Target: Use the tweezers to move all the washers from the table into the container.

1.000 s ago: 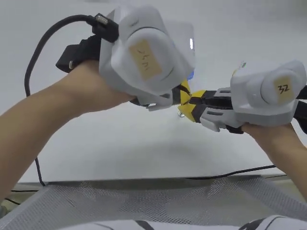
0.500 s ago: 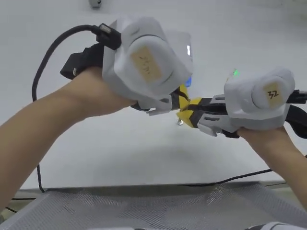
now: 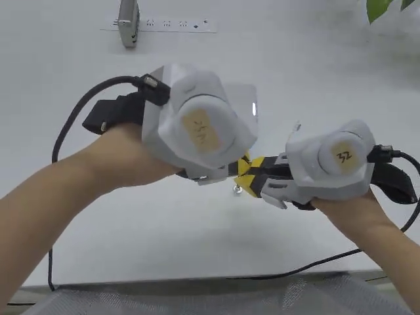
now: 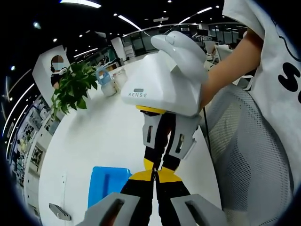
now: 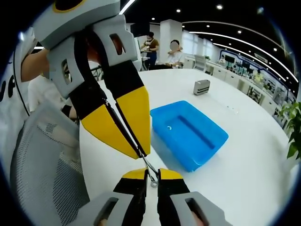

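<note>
We read "32", handwritten on a pale yellow sticker (image 3: 342,157) on the round back of the right claw (image 3: 254,178). The second sticker (image 3: 200,129), on the back of the left claw (image 3: 243,168), carries a handwritten mark that we cannot make out. In the left gripper view we read "XENSE" in small grey lettering (image 4: 139,94) on the white housing of the right claw. Large black print (image 4: 288,80) on the person's white shirt (image 4: 263,42) is cut off at the edge; we make out only an "S".
</note>
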Available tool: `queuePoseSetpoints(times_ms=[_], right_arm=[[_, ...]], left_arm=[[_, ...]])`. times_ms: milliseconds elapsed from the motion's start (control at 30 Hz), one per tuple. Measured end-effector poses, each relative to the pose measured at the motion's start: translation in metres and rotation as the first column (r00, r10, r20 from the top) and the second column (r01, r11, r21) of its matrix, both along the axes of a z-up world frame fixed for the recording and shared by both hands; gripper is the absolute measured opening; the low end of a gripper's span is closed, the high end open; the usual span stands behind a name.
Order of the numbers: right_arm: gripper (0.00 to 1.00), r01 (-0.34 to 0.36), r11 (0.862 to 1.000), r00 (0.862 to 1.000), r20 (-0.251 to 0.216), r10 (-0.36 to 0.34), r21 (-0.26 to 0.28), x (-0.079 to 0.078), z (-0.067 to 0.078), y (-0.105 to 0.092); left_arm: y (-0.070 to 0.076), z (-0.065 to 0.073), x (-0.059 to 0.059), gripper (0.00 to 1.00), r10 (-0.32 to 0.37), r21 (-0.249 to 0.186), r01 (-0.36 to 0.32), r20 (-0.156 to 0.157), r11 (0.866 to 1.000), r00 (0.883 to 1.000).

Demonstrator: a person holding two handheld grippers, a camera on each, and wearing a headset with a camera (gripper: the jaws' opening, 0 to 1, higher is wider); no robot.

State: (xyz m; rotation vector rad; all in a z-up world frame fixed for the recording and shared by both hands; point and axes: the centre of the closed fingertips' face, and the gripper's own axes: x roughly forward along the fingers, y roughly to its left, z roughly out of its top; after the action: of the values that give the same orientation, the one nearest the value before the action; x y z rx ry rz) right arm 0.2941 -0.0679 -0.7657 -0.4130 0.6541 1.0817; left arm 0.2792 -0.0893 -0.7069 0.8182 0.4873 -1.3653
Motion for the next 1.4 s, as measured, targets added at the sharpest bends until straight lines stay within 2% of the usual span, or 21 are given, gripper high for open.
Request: queuePoseSetpoints(times_ms=[367,633,900,1100,1400], right_arm=[[0.03,-0.046,0.999,0.998,0.046,0.046,0.001,0.002,0.025,0.01],[0.03,-0.07,0.998,0.995,0.071,0.071,-0.007,0.005,0.038,0.013],[0.03,-0.076,0.997,0.99,0.118,0.076,-0.006,0.024,0.055,0.02],[0.03,-0.077,0.997,0.986,0.148,0.077,-0.005,0.04,0.063,0.027],[0.03,-0.065,0.998,0.982,0.177,0.064,-0.003,0.067,0.065,0.033]], left_arm=[[0.009,0.025,0.002,0.0,0.014,0.002,-0.015,0.045,1.0,0.999],[0.012,0.038,0.004,0.0,0.029,-0.008,-0.028,0.061,1.0,0.998],[0.018,0.055,0.022,0.0,0.036,-0.012,-0.035,0.109,0.999,0.993],[0.023,0.061,0.035,0.0,0.041,-0.013,-0.039,0.136,0.999,0.99],[0.028,0.063,0.061,0.0,0.056,-0.013,-0.054,0.15,0.998,0.987]])
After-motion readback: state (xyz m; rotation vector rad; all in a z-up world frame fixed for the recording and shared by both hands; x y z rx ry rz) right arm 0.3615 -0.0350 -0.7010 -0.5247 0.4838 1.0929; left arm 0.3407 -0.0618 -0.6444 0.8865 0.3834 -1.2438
